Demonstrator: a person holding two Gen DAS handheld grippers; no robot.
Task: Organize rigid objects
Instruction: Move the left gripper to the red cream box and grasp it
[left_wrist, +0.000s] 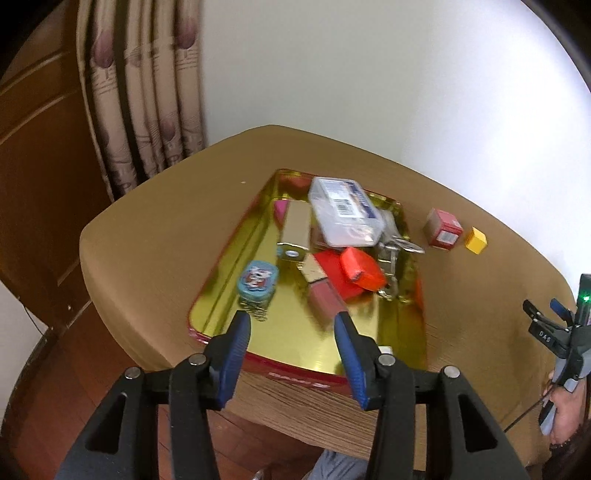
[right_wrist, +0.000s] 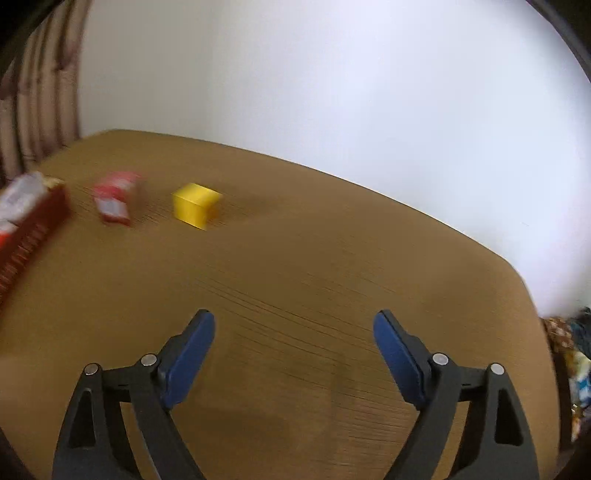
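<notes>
A gold tin tray (left_wrist: 225, 280) with red sides lies on the brown table (left_wrist: 147, 236). In it are a clear plastic box (left_wrist: 345, 212), a beige box (left_wrist: 295, 230), a small blue tin (left_wrist: 257, 282), red and orange pieces (left_wrist: 351, 271) and metal parts (left_wrist: 393, 254). A red box (left_wrist: 443, 230) and a yellow cube (left_wrist: 475, 240) stand on the table right of the tray. My left gripper (left_wrist: 291, 321) is open and empty above the tray's near end. My right gripper (right_wrist: 293, 326) is open and empty over bare table; the yellow cube (right_wrist: 195, 205) and red box (right_wrist: 116, 197) lie ahead to its left.
A curtain (left_wrist: 140, 92) and a wooden door (left_wrist: 40, 147) stand to the left. A white wall (left_wrist: 369, 74) runs behind the table. The tray's red side (right_wrist: 29, 229) shows at the left edge of the right wrist view. The right gripper (left_wrist: 546, 317) shows at the table's right edge.
</notes>
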